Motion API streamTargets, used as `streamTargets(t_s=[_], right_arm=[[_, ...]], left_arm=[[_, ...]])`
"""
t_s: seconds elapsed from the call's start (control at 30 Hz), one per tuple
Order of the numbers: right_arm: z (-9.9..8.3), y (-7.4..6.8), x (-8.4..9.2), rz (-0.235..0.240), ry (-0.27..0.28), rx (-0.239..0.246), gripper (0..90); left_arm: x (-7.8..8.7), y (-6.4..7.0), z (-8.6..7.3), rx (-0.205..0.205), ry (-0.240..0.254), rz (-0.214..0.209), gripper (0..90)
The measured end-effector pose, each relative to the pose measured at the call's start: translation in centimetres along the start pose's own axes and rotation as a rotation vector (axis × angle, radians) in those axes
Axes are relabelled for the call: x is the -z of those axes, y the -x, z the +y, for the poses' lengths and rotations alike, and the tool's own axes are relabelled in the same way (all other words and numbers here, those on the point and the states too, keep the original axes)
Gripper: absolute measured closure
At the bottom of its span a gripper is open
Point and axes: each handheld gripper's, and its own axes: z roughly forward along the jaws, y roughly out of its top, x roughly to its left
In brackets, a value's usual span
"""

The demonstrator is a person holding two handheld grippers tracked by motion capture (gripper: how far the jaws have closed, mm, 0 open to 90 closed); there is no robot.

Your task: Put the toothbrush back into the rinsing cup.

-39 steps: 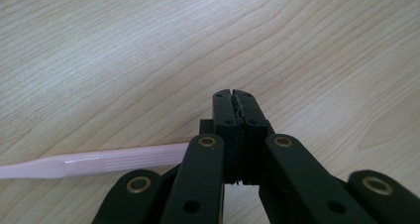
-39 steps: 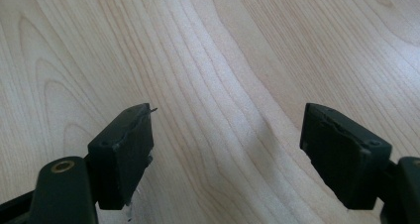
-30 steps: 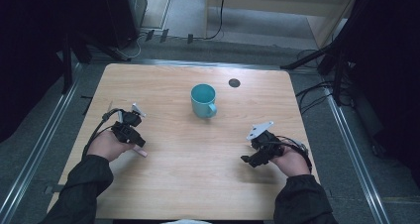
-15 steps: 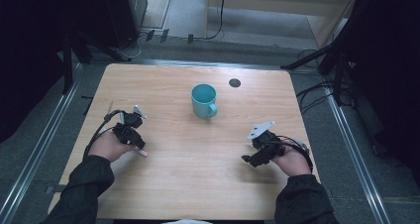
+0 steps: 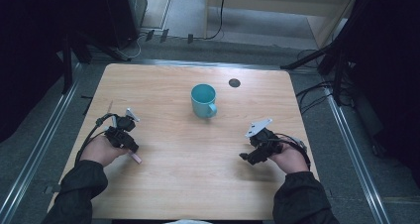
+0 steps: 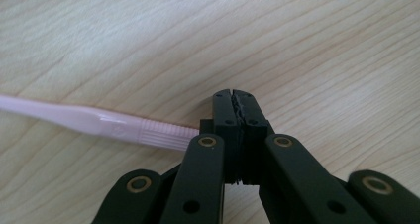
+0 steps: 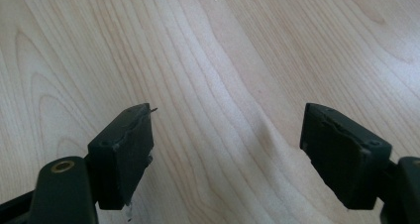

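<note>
Plainly pale pink toothbrush (image 6: 99, 126), slim translucent handle, ribbed grip section, lying flat

A blue-green cup (image 5: 203, 99) stands upright on the wooden table (image 5: 198, 184), near the far middle. Its handle points toward the near right side. A small dark round hole (image 5: 234, 83) sits in the table top just beyond the cup, to its right. Black cables (image 5: 317, 92) lie on the grey floor (image 5: 44, 149) around the table.
</note>
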Motion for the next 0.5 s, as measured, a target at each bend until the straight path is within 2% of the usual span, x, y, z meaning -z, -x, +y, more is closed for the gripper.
streamTargets(t_s=[0.37,0.5], right_arm=[[0.8,0.3,-0.4,0.009,0.008,0.017,20.7],[1.1,0.3,-0.5,0.011,0.008,0.02,20.7]], left_arm=[[0.4,-0.8,-1.4,0.041,0.01,0.005,89.1],[0.6,-1.0,-1.9,0.049,0.015,-0.008,89.1]])
